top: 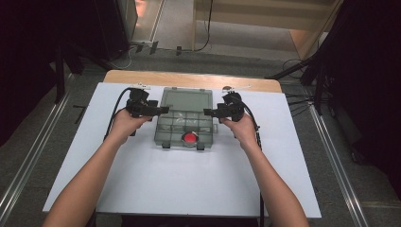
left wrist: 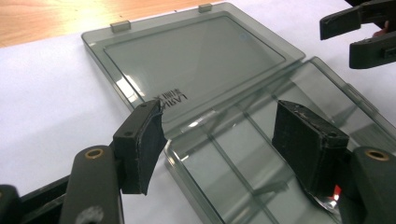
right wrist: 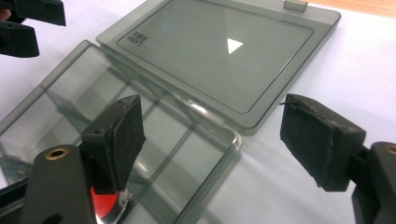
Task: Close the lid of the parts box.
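A clear grey plastic compartment box [top: 162, 135] lies open on the white table, its lid [top: 185, 100] folded flat on the far side. A round red thing [top: 190, 138] sits in a front compartment. My left gripper [top: 164, 110] reaches in over the box's left edge, jaws open and empty. In the left gripper view its jaws [left wrist: 219, 116] straddle the box corner by the hinge. My right gripper [top: 208, 112] comes in from the right edge, also open. In the right gripper view its jaws [right wrist: 212, 106] stand wide over the box's corner, with the red thing [right wrist: 105, 203] low behind one jaw.
A white sheet [top: 142, 189] covers the table, with a bare wooden strip [top: 189, 79] along the far edge. Beyond the table are floor rails and dark stands. Each gripper view shows the other gripper [left wrist: 359, 32] [right wrist: 28, 23] across the box.
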Demonstrator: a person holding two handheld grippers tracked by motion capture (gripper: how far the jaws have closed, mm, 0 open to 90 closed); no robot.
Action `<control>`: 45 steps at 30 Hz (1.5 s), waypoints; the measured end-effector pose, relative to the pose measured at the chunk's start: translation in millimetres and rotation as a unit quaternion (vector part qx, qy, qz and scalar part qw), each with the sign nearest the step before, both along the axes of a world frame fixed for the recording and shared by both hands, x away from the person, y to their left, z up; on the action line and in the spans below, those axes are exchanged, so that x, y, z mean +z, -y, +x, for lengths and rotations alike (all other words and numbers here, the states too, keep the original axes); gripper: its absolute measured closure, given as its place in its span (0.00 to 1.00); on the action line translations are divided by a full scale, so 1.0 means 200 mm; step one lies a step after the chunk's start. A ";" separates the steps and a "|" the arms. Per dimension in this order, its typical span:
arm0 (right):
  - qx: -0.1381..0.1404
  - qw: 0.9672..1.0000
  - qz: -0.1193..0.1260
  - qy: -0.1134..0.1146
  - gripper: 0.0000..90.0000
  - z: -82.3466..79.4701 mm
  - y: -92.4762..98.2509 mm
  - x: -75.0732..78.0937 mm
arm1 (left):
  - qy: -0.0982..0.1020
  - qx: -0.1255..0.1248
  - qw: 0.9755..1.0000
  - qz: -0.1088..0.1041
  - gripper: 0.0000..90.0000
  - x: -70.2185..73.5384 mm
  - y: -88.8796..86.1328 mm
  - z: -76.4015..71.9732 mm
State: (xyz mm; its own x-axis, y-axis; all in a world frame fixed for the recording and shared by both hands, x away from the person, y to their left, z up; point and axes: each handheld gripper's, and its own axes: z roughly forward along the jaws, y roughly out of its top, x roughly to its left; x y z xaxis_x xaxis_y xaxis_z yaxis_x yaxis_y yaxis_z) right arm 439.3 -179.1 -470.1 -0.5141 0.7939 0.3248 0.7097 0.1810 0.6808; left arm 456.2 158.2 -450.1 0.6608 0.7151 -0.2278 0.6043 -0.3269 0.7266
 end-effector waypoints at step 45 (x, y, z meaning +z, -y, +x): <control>-0.095 0.994 -0.036 -0.045 0.27 0.27 -0.14 -0.14 | -0.047 0.090 0.995 0.012 0.38 -0.21 0.11 0.27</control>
State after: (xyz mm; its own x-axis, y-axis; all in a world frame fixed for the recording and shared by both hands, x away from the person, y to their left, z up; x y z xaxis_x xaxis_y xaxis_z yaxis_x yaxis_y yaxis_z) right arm 492.7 -151.5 -497.3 -0.3239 0.8965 0.3022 0.7937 0.0837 0.6025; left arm 509.7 137.0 -492.9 0.4985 0.8257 -0.2641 0.7196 -0.2242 0.6572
